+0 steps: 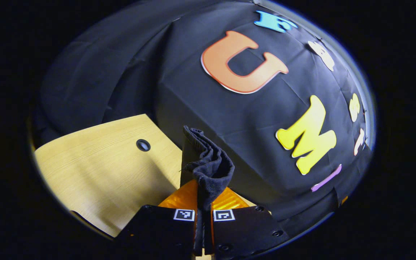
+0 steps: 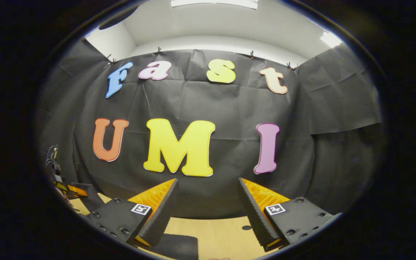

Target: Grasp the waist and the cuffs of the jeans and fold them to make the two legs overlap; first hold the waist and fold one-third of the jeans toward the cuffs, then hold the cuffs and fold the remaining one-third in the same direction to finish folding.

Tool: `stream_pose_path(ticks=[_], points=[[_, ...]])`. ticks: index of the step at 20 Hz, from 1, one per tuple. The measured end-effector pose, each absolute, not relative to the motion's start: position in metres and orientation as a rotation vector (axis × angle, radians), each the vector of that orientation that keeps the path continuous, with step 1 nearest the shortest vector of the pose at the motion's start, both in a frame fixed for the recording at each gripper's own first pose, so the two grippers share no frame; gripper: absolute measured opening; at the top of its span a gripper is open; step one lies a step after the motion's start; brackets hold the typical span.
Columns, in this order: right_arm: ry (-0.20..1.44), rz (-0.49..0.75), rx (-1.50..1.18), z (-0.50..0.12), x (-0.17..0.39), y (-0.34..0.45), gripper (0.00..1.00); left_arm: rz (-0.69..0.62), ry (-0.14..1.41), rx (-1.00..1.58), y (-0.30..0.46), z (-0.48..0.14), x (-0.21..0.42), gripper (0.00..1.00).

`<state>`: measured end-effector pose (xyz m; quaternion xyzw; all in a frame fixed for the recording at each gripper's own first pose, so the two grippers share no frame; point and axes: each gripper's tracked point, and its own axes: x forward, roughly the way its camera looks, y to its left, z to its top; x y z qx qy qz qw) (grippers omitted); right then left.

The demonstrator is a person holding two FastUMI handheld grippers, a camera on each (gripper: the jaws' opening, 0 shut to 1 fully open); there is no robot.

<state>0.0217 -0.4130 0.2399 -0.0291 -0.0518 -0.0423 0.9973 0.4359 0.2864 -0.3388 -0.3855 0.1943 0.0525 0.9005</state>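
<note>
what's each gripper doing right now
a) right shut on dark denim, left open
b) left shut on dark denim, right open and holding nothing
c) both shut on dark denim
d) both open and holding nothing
b: in the left gripper view the left gripper pinches a bunched fold of the dark denim jeans between both fingers, while in the right gripper view the right gripper stands wide open with nothing between its fingers.

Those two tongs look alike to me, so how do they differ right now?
The left tongs are closed, both fingers pinching a bunched edge of dark jeans; the right tongs stand wide open with nothing between them. The left tongs tilt sideways over the wooden table; the right tongs sit level, facing the booth wall. Both hang above that table.
</note>
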Motion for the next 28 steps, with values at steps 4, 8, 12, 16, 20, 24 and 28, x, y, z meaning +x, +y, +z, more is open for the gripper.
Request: stream_pose_path(ticks=[4,8,12,16,20,24,28], points=[[-0.090,-0.127,-0.057,0.235,0.010,-0.433,0.98,0.010,0.387,-0.713,0.241,-0.312,0.440,0.05],[-0.078,-0.177,-0.063,0.232,-0.004,-0.453,0.98,-0.114,0.394,-0.620,0.179,-0.298,0.444,0.05],[-0.074,-0.234,-0.054,0.233,-0.022,-0.476,0.99,-0.237,0.412,-0.517,0.121,-0.295,0.440,0.05],[-0.071,-0.275,-0.037,0.231,-0.036,-0.490,0.98,-0.334,0.433,-0.367,0.073,-0.307,0.433,0.05],[-0.050,-0.298,-0.043,0.223,-0.048,-0.497,0.99,-0.420,0.463,-0.236,0.027,-0.333,0.430,0.05],[-0.019,-0.303,-0.036,0.214,-0.056,-0.499,0.99,-0.511,0.523,-0.084,-0.015,-0.389,0.424,0.05],[-0.010,-0.303,-0.055,0.211,-0.061,-0.502,0.99,-0.576,0.575,0.078,-0.036,-0.437,0.416,0.06]])
